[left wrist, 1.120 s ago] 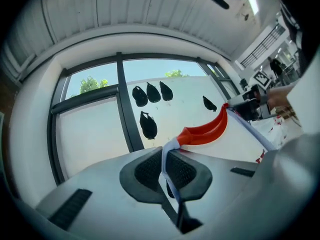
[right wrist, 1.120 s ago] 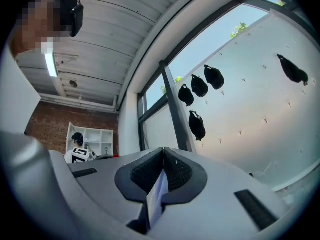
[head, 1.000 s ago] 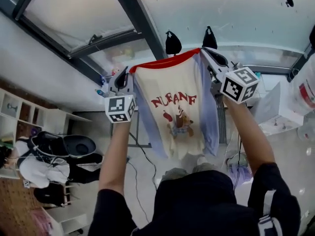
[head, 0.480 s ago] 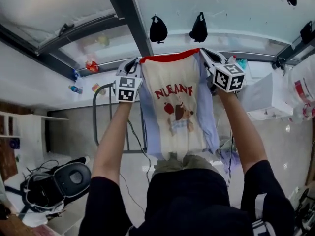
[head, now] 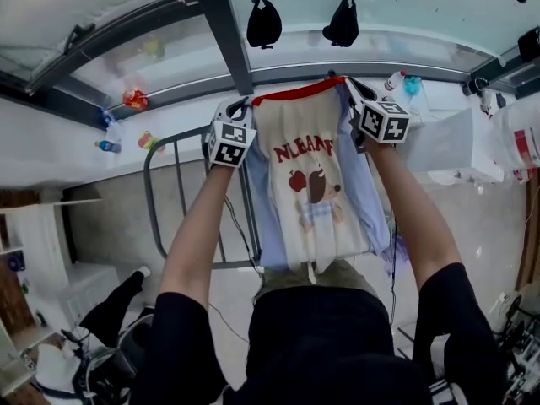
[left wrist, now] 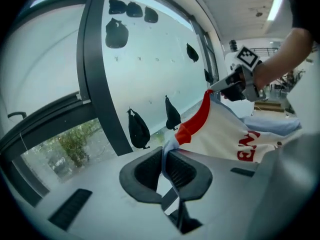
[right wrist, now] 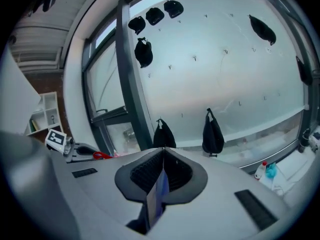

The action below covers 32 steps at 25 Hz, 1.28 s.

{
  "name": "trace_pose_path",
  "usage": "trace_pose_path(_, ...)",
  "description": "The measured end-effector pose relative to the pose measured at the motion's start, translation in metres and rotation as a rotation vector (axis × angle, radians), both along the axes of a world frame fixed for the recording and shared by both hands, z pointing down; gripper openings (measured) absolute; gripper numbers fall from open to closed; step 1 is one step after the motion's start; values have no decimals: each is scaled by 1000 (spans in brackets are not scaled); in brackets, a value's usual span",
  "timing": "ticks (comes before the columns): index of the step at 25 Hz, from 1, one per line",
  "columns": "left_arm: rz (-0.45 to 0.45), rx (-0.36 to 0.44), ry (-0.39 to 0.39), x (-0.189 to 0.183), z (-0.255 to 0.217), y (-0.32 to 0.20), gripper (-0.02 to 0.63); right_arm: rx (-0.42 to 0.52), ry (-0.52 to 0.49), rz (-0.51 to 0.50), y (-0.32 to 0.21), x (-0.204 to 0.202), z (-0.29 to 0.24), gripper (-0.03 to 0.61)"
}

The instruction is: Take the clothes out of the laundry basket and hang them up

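Observation:
I hold up a cream shirt point(head: 308, 184) with a red collar, red lettering, a cartoon print and pale blue sleeves, spread between both grippers in front of a window. My left gripper point(head: 239, 113) is shut on the fabric at the shirt's left shoulder, and its pads pinch the blue cloth point(left wrist: 165, 160) in the left gripper view. At the right shoulder my right gripper point(head: 355, 91) is shut on a blue fold point(right wrist: 159, 185). The shirt point(left wrist: 225, 131) hangs down between my arms. No laundry basket is in view.
A dark window frame bar point(head: 221, 24) runs above the shirt. Two black pouches point(head: 264, 24) hang on the glass. A metal drying rack point(head: 190, 197) stands below at left. Bottles point(head: 393, 81) line the sill at right. Bags and a shoe lie at the lower left floor point(head: 110, 310).
Both grippers have carried the shirt up towards the window, still spread between them. The view has swung, so the rack has come into sight and the dark chair has slid to the lower left.

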<state>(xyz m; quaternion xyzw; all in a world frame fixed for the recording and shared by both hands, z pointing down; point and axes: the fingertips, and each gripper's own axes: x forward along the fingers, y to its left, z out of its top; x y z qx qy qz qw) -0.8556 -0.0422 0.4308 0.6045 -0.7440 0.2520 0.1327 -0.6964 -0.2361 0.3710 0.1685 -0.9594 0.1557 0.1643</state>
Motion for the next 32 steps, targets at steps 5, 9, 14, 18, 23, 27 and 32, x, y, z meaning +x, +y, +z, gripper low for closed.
trace_pose_path(5, 34, -70, 35, -8, 37, -7, 12, -15, 87, 36, -8, -1, 57, 2)
trace_pose_path(9, 86, -149, 46, -10, 61, -12, 12, -22, 131, 50, -10, -2, 88, 2)
trace_pose_path(14, 120, -220, 91, -9, 83, -12, 52, 73, 238, 31, -9, -9, 97, 2)
trace_pose_path(18, 74, -218, 153, -14, 86, -6, 117, 85, 331, -18, -2, -10, 110, 149)
trace_pose_path(23, 51, -197, 209, -10, 74, 1, 170, 48, 345, -25, -6, -2, 103, 215)
trace_pose_path(27, 23, -151, 284, -7, 59, 10, 199, 21, 323, 11, -10, 9, 92, 216)
trace_pose_path(32, 5, -89, 266, 1, 31, 13, 199, 31, 265, 5, -5, 26, 64, 216)
